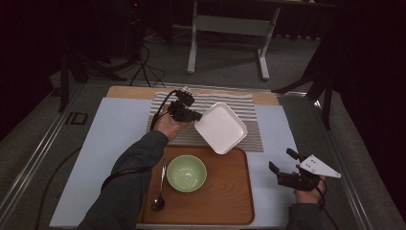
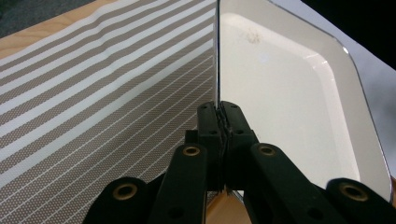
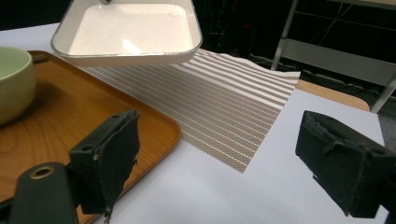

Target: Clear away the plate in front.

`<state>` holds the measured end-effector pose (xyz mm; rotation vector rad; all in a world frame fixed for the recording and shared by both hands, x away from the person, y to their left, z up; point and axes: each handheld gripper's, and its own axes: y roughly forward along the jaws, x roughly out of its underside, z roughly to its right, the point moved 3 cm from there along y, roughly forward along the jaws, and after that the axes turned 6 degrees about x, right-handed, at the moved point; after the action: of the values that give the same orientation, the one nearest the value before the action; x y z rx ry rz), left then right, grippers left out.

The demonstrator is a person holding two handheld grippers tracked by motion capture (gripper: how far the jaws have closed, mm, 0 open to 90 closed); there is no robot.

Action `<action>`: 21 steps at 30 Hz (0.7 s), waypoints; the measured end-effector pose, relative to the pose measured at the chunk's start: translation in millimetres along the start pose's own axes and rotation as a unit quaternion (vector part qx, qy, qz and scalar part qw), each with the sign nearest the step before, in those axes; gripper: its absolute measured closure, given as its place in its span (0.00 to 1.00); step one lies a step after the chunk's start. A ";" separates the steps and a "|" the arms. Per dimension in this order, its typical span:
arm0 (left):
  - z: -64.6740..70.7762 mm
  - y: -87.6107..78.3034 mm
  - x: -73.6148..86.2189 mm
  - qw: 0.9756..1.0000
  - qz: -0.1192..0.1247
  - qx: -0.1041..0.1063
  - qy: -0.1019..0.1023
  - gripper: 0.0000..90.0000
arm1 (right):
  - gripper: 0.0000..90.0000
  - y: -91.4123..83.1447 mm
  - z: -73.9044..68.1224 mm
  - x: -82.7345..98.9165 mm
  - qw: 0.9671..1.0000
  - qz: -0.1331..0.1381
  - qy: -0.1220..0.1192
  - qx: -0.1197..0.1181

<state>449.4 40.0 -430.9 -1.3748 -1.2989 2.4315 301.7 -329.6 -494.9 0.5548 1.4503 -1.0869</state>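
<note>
We are clamping the left tool [image 1: 194,115] on the rim of a white square plate [image 1: 220,128], its jaws pinched tight on the edge, holding the plate tilted in the air above the striped mat [image 1: 239,103] and the far edge of the wooden tray [image 1: 225,191]. On the tray are sitting a green bowl [image 1: 186,173] and a spoon [image 1: 160,191]. Off to the side, we are holding the right tool [image 1: 280,165] released, jaws wide apart, over the bench [image 1: 119,129].
</note>
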 end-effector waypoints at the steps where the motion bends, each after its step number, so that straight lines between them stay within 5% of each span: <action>1: 2.0 0.0 0.0 1.000 -0.001 0.002 0.003 0.99 | 0.15 0.0 0.1 0.0 1.000 0.000 0.000 0.000; 21: 32.2 7.8 12.6 0.997 -0.030 0.043 0.051 0.99 | 0.14 -0.7 0.6 -0.2 1.000 0.002 -0.001 0.001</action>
<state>420.9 19.8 -436.9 -1.3966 -1.1812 2.3157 301.4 -330.5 -494.5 0.5583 1.4453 -1.0858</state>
